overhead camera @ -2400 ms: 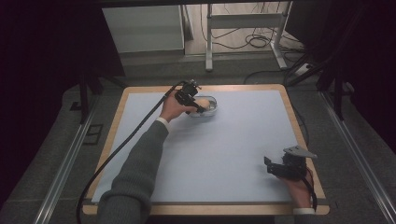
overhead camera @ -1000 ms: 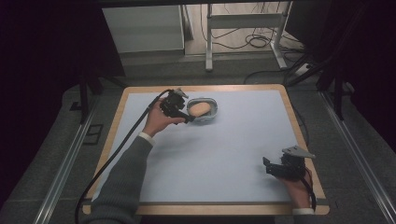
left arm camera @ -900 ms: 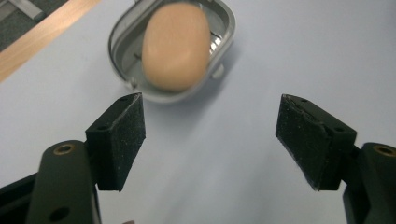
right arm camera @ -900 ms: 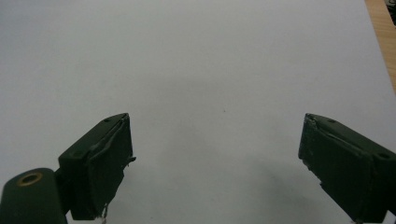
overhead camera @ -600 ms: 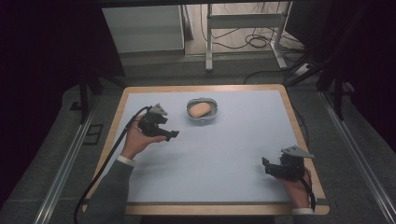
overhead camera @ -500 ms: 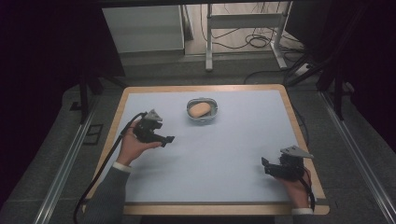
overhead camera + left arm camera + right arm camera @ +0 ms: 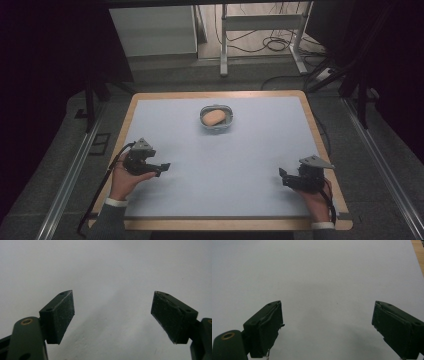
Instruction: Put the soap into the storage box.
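A small metal bowl [image 7: 228,112] stands at the far middle of the pale blue mat, and a tan, bread-like lump [image 7: 214,117] lies inside it. My left gripper [image 7: 163,168] rests low over the mat near the left edge, well away from the bowl. Its jaws stand wide apart with bare mat between them, as the left gripper view [image 7: 113,315] shows. My right gripper [image 7: 283,176] sits near the front right corner. It is open too, with nothing between its pads [image 7: 325,327].
The mat [image 7: 250,160] covers a wooden table with a light rim [image 7: 320,125]. Black cable [image 7: 97,195] trails from the left gripper off the table's left side. Beyond the table are a white cabinet [image 7: 152,30], a metal stand [image 7: 260,22] and floor cables.
My left gripper let go of the lump in the bowl and pulled back toward the front left of the mat. The right gripper stayed in place.
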`<state>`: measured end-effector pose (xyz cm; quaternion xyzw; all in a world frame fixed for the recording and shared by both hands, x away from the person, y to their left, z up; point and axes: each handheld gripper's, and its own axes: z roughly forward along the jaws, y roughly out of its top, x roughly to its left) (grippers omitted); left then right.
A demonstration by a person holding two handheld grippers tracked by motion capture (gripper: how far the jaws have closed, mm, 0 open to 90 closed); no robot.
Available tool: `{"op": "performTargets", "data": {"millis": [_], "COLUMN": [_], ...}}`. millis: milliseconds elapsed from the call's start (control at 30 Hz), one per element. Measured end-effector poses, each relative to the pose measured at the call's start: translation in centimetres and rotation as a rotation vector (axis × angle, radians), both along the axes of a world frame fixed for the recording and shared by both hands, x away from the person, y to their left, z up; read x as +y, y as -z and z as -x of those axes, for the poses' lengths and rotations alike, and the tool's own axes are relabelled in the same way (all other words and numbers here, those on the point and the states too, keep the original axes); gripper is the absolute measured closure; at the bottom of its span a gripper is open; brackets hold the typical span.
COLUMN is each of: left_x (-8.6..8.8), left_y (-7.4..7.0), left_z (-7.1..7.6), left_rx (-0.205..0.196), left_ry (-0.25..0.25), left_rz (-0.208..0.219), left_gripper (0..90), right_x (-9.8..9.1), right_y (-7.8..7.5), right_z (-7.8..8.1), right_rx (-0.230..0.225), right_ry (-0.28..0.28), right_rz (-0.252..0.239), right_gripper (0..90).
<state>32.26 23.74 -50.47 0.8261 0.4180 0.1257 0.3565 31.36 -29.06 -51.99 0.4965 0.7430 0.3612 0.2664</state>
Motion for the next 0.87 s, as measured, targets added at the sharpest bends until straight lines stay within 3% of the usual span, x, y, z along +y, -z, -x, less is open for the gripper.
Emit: {"op": "performTargets", "data": {"millis": [367,700,867], "left_x": [0.25,0.45,0.66], "left_y": [0.68,0.86,0.92], "left_z": [0.53,0.57,0.73], "left_rx": [0.021,0.023,0.026], "left_ry": [-0.008,-0.016,-0.027], "left_rz": [-0.018,-0.013,-0.003], "left_gripper": [18.2,18.1,17.9], "right_x": [-0.13,0.04,-0.03], "right_y": [-0.26,-0.21,-0.19], "right_z": [0.13,0.02,-0.22], "right_rx": [-0.010,-0.012,-0.015], "right_ry": [0.000,-0.007,-0.015], "right_rz": [-0.003,0.004,-0.016], "right_gripper": [9.8,9.8,9.8]}}
